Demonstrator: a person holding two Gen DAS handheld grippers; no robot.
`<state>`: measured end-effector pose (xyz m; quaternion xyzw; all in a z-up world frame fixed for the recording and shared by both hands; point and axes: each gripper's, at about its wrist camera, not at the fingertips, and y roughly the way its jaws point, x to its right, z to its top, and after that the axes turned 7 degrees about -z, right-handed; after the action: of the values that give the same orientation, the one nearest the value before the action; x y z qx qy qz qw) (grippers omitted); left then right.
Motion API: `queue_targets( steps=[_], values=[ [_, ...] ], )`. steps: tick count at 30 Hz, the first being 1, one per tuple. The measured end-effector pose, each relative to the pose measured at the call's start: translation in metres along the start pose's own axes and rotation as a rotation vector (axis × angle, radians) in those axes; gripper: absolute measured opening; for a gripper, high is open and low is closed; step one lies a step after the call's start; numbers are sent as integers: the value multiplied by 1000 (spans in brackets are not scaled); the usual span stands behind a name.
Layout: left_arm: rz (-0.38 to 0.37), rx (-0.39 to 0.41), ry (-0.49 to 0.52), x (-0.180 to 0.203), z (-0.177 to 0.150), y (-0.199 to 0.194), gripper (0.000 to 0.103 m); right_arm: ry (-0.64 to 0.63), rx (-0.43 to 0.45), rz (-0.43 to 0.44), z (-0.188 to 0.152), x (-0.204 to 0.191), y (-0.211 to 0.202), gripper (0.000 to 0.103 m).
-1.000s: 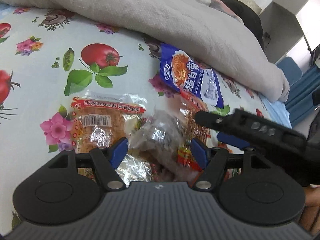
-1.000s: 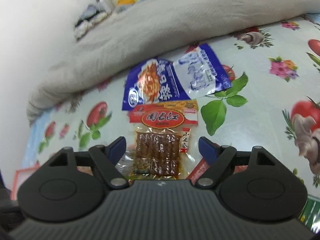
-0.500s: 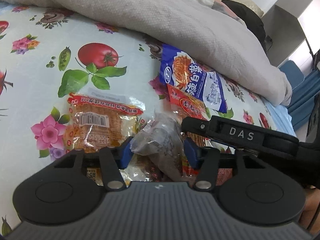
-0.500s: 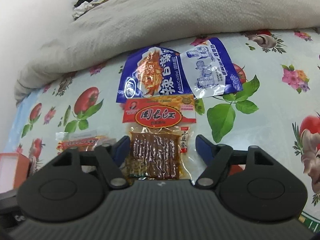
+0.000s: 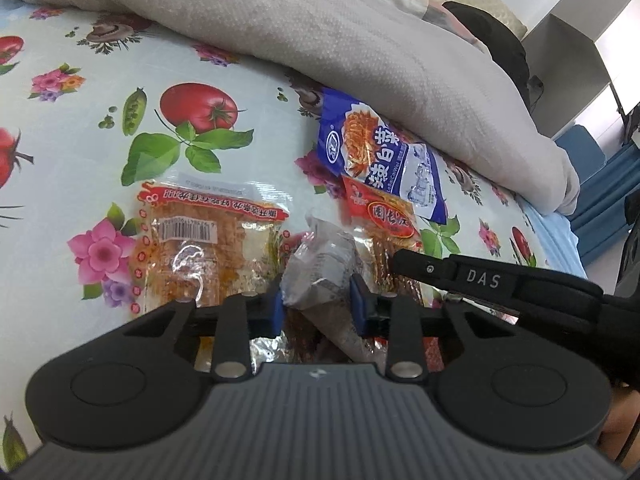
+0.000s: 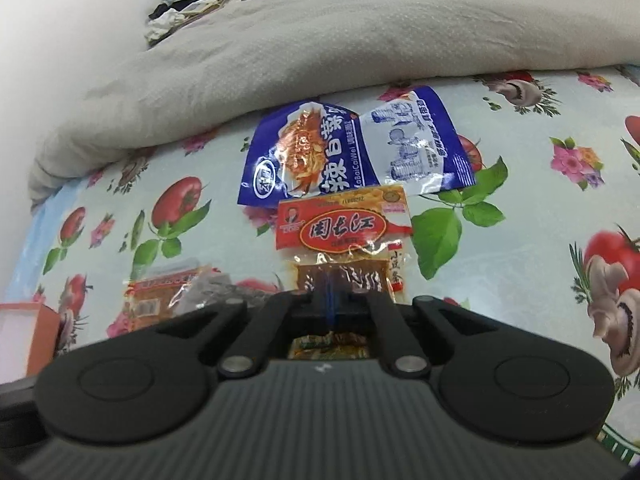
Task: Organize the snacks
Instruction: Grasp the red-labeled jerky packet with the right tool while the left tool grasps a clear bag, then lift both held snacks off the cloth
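Several snack packets lie on a floral tablecloth. My left gripper is shut on a grey crinkled packet, with an orange bread packet to its left. My right gripper is shut on the clear lower part of the red-labelled dried tofu packet, which also shows in the left wrist view. A blue pickled-cabbage packet lies just beyond it, also in the left wrist view. The right gripper's black body reaches in from the right.
A beige blanket is bunched along the far side of the tablecloth, right behind the blue packet. An orange box sits at the left edge of the right wrist view. A blue chair stands beyond the bed's right edge.
Both grippers have closed: the left onto the grey packet, the right onto the red tofu packet. The right gripper has moved forward over the tofu packet.
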<state>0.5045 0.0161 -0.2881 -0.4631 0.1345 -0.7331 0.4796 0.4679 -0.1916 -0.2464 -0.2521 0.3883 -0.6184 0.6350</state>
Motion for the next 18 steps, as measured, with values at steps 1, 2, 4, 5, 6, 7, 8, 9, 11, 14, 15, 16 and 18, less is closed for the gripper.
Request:
queue_targets(
  steps=[1,2,4,5,6,7,8,9,11,14,15,16,18],
  values=[
    [3,-1,-1,1,-1,-2,36,-1,2,-2,-1,0,-3,3],
    [4,-2,-1,2,-2,-5,36,1,6,-5,-2,0,-7,3],
    [10,0,4,5,-4,-12,35,1,18,-5,-3,0,-16,3],
    [15,2,8,7,-5,-15,35,1,23,-4,-3,0,-20,3],
    [17,3,8,7,-6,-19,35,1,28,-3,-3,0,-25,3],
    [15,4,5,8,-8,-23,35,-2,33,-2,-4,0,-30,3],
    [15,5,2,9,-9,-27,35,-4,37,-3,-4,-1,-35,3],
    [16,6,2,10,-11,-31,35,-2,41,-4,-5,-1,-40,3],
    [24,11,2,12,-14,-39,35,6,46,-6,-6,1,-47,3],
    [31,17,-9,10,-18,-48,35,-21,42,-10,-5,0,-47,6],
    [29,17,-13,9,-19,-50,35,-40,32,-7,-5,-1,-44,7],
    [32,17,-14,8,-20,-51,35,-59,25,-14,-5,-2,-42,9],
    [37,15,-15,7,-21,-52,35,-111,46,-31,-6,-5,-40,49]
  ],
)
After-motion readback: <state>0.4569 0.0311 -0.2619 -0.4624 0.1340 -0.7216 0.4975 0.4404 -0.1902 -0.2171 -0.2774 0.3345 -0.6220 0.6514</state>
